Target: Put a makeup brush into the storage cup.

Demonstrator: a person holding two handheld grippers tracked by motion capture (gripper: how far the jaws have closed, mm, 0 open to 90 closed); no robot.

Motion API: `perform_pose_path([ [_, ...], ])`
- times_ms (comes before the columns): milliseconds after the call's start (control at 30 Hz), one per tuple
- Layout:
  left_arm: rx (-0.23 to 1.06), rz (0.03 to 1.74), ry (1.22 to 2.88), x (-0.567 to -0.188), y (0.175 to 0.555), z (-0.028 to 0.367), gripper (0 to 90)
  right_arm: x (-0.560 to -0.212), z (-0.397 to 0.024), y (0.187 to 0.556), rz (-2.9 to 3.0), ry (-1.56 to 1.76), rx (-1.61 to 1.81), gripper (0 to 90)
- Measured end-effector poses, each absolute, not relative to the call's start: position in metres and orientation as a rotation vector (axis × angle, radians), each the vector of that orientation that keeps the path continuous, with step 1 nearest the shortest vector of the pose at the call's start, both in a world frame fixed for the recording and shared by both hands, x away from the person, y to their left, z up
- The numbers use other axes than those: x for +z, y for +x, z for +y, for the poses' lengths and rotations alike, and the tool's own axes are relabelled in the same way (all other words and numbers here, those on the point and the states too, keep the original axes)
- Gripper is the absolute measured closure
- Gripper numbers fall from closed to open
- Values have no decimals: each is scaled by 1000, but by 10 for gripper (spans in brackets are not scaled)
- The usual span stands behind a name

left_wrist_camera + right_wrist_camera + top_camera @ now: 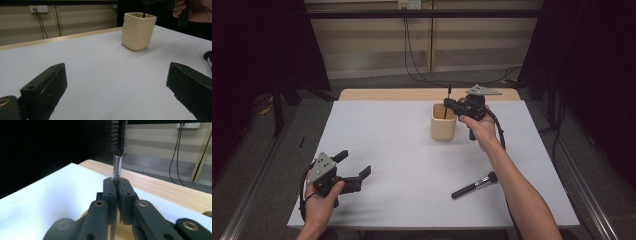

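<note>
A beige cup [443, 125] [137, 31] stands upright on the white table [402, 150], right of centre toward the back. My right gripper [448, 105] [117, 182] hovers just over the cup's rim, shut on a thin black makeup brush [448, 93] [117, 167] held upright. The brush's silver ferrule and dark bristles stick up above the jaws. Its lower end [144, 12] reaches down into the cup. My left gripper [353, 163] [116, 82] rests at the front left, open, with only bare table between its jaws.
A second black brush [474, 185] [208, 56] lies flat on the table at the front right, beneath the right forearm. A wooden strip [412, 94] runs along the table's far edge, with cables hanging from a wall socket [409, 5] behind it.
</note>
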State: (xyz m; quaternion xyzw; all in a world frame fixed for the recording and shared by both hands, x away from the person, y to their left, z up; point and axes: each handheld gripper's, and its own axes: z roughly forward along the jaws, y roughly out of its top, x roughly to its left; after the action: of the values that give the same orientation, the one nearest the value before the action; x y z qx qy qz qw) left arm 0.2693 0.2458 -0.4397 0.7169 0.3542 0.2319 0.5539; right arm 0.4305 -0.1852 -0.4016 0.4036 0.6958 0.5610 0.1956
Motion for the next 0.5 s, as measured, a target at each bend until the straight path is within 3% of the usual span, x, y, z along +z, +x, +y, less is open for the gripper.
perform_pose_path([
  [333,551,830,1710,-440,270,245,32,-408,-186,432,1959,1152,1569,851],
  [467,550,829,1712,-440,270,244,32,-410,-185,433,1971,1160,1566,821],
  [500,551,828,1712,-440,270,244,32,-411,-185,433,1972,1168,1559,778],
])
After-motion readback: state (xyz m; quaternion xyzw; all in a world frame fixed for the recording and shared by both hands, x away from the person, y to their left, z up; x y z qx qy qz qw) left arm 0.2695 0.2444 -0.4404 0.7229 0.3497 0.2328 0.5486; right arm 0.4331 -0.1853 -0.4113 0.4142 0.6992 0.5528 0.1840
